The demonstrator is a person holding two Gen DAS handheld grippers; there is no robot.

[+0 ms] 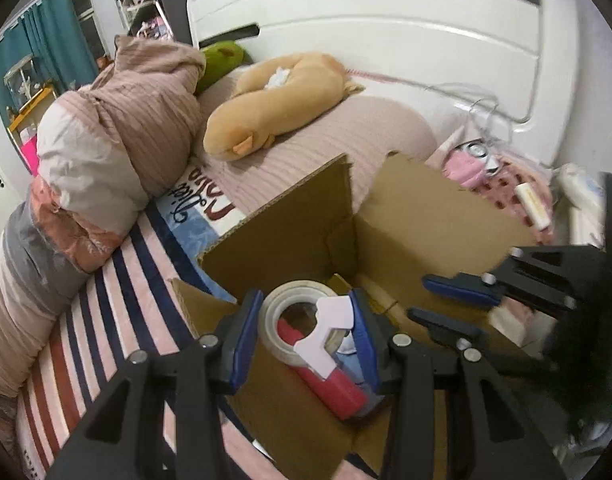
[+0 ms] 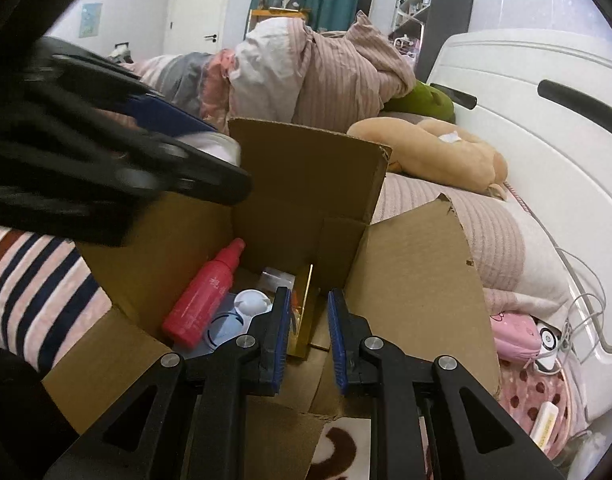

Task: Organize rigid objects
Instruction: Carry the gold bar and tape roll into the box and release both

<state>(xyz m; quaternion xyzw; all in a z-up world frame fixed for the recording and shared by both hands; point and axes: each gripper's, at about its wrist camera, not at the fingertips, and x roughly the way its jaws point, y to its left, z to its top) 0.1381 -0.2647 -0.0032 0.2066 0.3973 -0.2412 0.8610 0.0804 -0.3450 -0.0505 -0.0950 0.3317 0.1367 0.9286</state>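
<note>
While the tape roll sits clamped between the pads of my left gripper, it hangs over the open cardboard box on the striped bedding, directly above the red spray bottle. My right gripper hovers inside the box with its jaws parted and nothing between them, near a gold item I cannot identify. Judgement: the roll should be lowered beside the bottle, not onto it, and released only once it is resting flat. The upright flaps are a snag risk.
</note>
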